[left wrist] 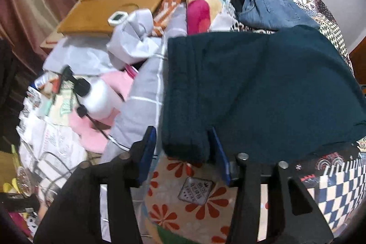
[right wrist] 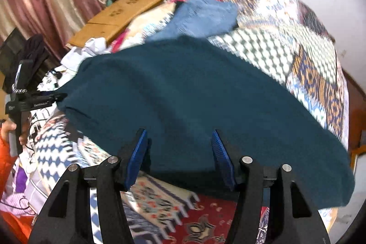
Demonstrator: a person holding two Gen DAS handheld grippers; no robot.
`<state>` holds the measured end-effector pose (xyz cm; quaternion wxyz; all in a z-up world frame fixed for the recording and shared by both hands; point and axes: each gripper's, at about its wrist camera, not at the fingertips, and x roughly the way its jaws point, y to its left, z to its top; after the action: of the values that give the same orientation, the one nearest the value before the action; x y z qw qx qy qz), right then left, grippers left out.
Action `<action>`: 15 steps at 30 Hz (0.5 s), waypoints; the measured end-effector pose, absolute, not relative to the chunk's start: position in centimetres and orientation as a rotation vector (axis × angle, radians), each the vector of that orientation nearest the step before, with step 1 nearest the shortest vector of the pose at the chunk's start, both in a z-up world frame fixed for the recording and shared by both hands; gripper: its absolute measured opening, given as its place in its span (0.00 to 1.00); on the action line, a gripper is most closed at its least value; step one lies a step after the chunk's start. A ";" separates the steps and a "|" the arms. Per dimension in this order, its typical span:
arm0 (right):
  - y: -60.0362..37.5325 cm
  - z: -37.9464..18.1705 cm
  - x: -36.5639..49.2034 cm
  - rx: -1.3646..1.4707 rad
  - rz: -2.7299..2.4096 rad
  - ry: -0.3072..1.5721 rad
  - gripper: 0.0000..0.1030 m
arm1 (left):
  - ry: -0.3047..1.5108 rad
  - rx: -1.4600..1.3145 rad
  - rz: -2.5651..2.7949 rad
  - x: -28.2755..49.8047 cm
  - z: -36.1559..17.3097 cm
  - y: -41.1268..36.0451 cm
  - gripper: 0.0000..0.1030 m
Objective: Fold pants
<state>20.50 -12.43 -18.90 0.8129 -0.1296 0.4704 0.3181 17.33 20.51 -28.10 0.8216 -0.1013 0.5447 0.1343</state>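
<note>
Both claws (left wrist: 183, 150) (right wrist: 180, 152) spread, straddling pants (left wrist: 251, 93) edge

Both your wrist views are evenly lit, soft indoor light, no glare. Heavy fisheye bend with black vignette at the corners. Motion blur smears the patterned quilt (right wrist: 270, 42) beyond the right tongs (right wrist: 179, 158); clutter left of the left tongs (left wrist: 183, 152) is soft. Faint shadow under the teal pants (left wrist: 263, 88).
</note>
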 end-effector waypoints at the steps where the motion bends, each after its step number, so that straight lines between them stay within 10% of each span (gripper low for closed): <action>1: -11.9 -18.7 20.3 -0.286 0.694 0.991 0.53 | 1.148 -0.203 0.290 17.3 -27.6 20.5 0.55; 5: -8.6 -18.7 19.1 -0.327 0.783 0.964 0.53 | 1.073 -0.199 0.270 16.7 -24.7 20.1 0.70; 15: -3.0 -22.1 18.0 -0.487 0.880 0.987 0.32 | 1.088 -0.174 0.057 17.8 -23.5 14.2 0.73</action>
<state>18.02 -2.96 -22.12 0.7619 -0.2237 0.4538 0.4043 17.81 14.23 -23.47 0.8515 -0.0829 0.5170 0.0270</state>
